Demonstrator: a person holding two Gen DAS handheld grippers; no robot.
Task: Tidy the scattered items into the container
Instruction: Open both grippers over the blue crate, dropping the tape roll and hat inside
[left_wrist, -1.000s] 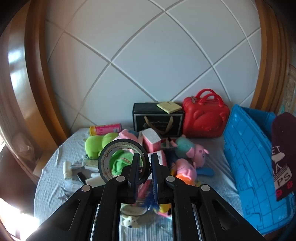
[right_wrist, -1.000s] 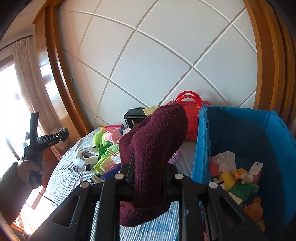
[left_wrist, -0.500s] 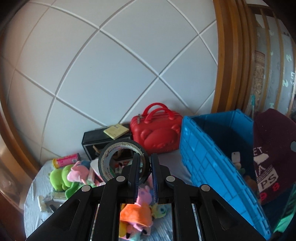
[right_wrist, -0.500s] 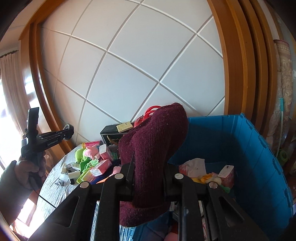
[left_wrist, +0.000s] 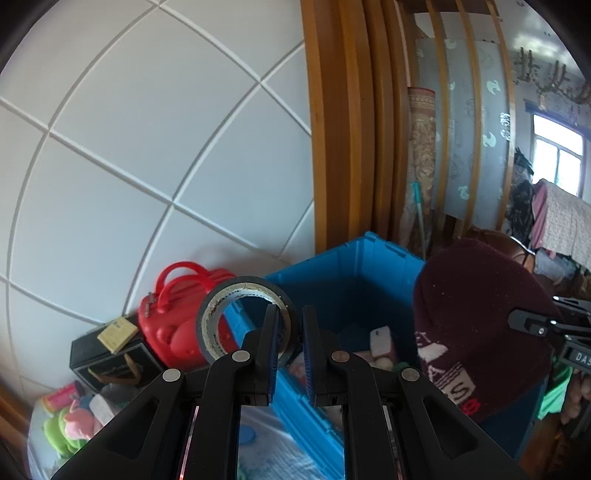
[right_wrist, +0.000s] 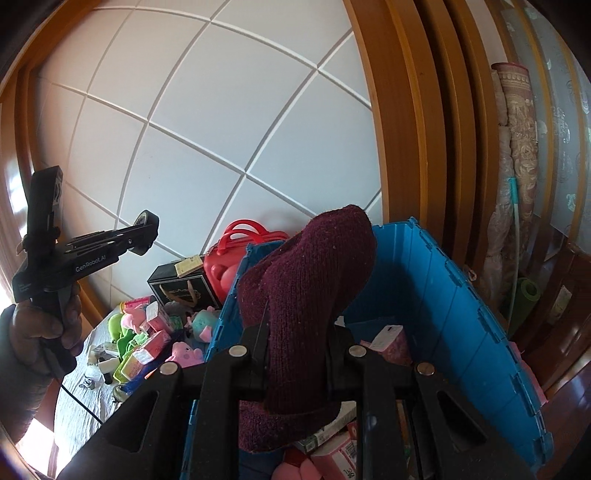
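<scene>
My left gripper (left_wrist: 289, 325) is shut on a dark roll of tape (left_wrist: 221, 302), held upright over the near wall of the blue crate (left_wrist: 354, 273). In the right wrist view my right gripper (right_wrist: 297, 332) is shut on a maroon knitted hat (right_wrist: 310, 280), which hangs above the open blue crate (right_wrist: 454, 314). The same hat (left_wrist: 476, 325) shows at the right of the left wrist view. The left gripper (right_wrist: 147, 230) with the tape roll (right_wrist: 142, 218) appears at the left of the right wrist view, held by a hand (right_wrist: 40, 321).
Plush toys (right_wrist: 192, 325), small boxes and bottles lie scattered on the pale cloth (right_wrist: 74, 398) left of the crate. A red case (left_wrist: 177, 317) and a black bag (left_wrist: 107, 362) stand against the white panelled wall. Several items lie inside the crate.
Both grippers swung right toward the crate. The tape roll went from over the toy pile to over the crate's wall. The hat now hangs above the crate's inside.
</scene>
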